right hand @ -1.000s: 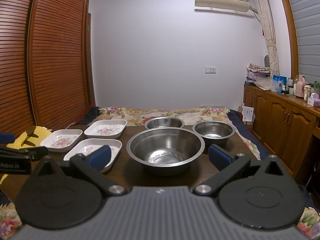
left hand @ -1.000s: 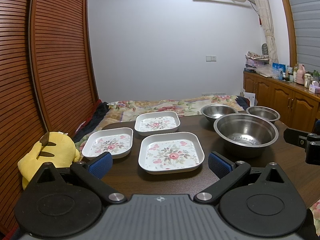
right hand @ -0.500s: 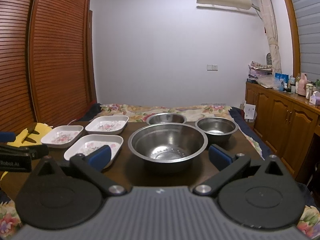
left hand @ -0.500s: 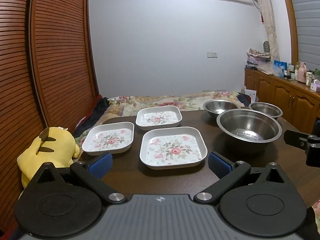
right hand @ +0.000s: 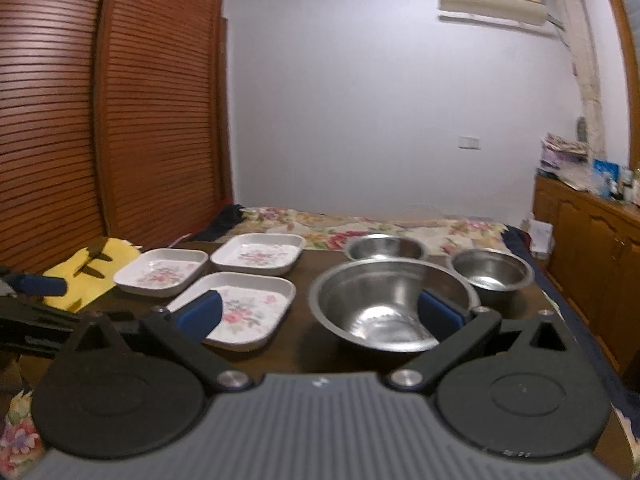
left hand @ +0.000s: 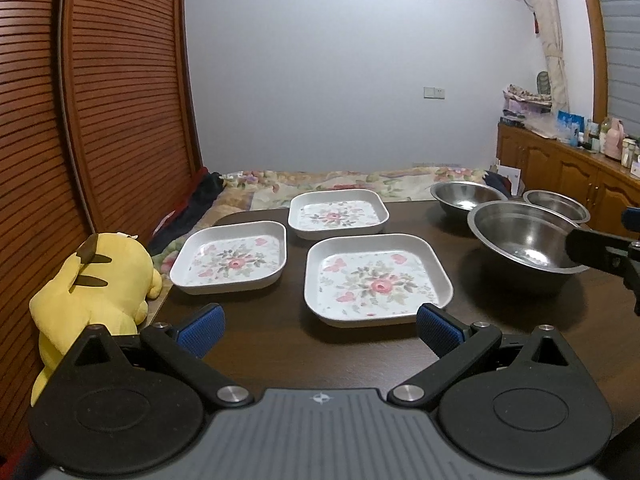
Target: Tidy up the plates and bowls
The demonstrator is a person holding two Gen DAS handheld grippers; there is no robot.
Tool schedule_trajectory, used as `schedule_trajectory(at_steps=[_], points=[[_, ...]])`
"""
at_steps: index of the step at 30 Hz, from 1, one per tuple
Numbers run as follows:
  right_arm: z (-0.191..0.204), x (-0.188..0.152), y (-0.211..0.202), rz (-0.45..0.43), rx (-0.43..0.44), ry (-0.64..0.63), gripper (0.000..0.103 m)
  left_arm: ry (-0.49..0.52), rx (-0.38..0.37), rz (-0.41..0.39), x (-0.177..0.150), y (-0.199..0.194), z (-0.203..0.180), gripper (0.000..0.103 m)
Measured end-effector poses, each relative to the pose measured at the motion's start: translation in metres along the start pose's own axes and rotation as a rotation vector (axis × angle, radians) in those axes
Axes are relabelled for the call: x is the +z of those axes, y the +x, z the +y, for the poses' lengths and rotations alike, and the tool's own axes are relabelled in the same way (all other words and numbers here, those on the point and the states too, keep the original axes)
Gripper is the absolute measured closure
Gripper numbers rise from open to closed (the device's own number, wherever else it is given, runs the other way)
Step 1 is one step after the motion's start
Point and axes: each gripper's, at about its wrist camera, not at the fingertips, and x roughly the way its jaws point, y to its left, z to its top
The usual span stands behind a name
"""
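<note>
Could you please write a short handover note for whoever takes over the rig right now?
Left gripper: open, empty, held short of the nearest floral plate.
Right gripper: open, empty, at the big steel bowl; its right finger appears to reach past the rim, but nothing is gripped.
On the table: three floral plates lie apart on the left, namely the nearest one, a left plate and a far plate. Three steel bowls stand apart on the right: the big one, a far bowl and a small right bowl.
Done: nothing stacked.
Left: stack the plates, nest the bowls.
</note>
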Motion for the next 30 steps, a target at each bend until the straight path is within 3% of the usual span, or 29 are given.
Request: schedule_trajectory(at_steps=[12, 15, 26, 30], points=[[0.028, 0.011, 0.033, 0.033, 0.095, -0.064, 0.002, -0.037, -0.042, 0.034, 0.013, 0.028, 0.031, 0.000], [0.031, 0.013, 0.038, 0.043, 0.106, -0.063, 0.011, -0.051, -0.043, 0.055, 0.015, 0.034, 0.038, 0.000], [0.039, 0.014, 0.057, 0.076, 0.122, -0.082, 0.013, -0.098, -0.025, 0.097, 0.017, 0.046, 0.057, 0.000], [0.046, 0.010, 0.068, 0.112, 0.141, -0.086, 0.022, -0.070, -0.032, 0.067, 0.017, 0.051, 0.057, 0.000]])
